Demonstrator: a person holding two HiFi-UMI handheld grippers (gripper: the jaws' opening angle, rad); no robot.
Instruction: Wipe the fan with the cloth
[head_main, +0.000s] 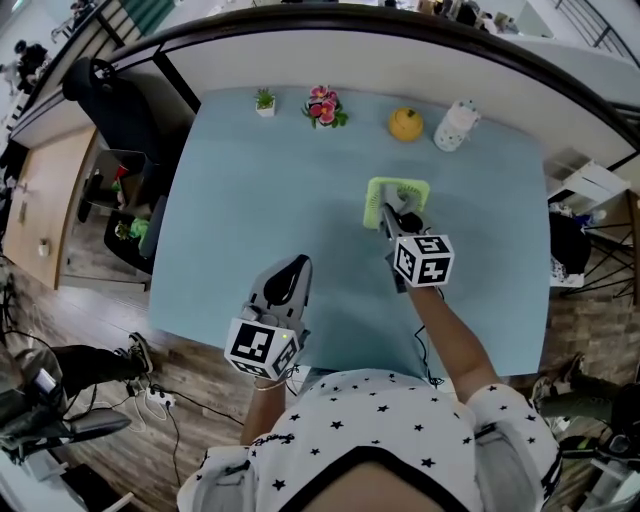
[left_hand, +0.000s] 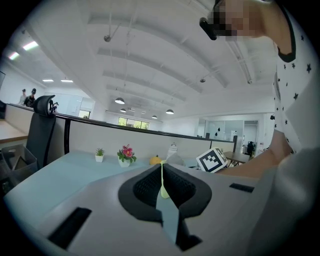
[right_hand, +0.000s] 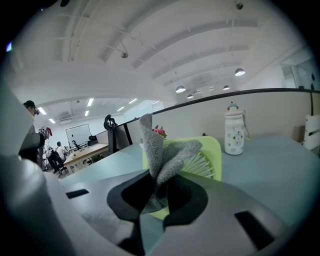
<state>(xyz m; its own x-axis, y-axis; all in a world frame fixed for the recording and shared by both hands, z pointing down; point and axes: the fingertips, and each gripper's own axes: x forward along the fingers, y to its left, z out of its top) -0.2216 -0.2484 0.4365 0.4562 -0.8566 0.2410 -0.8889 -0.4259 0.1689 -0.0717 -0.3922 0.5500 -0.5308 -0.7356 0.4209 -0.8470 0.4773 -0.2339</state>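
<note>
Pale blue counter (head_main: 230, 200) in an open-plan office, wood floor (head_main: 90, 300) showing past its near and left edges. Over the near edge, left of centre: the left hand-held gripper (head_main: 293, 268), clenched on nothing, above bare counter, with wide open surface to its left and ahead. Farther in and to the right: the right hand-held gripper (head_main: 392, 218), clamped on a grey cloth (right_hand: 156, 150), folds standing up out of the jaws. Just beyond the cloth, contact not clear: the lime-green fan (head_main: 392, 192), right of centre, well in from the right edge, bare counter all round. Along the far edge, left to right: a small potted plant (head_main: 265, 101), a pot of pink flowers (head_main: 323, 106), a yellow round thing (head_main: 405, 124) and a white patterned bottle (head_main: 455, 126), all well apart from the fan. Behind these, a low partition (head_main: 330, 55) with a dark rail; past the far left corner, a black chair (head_main: 105, 95).
</note>
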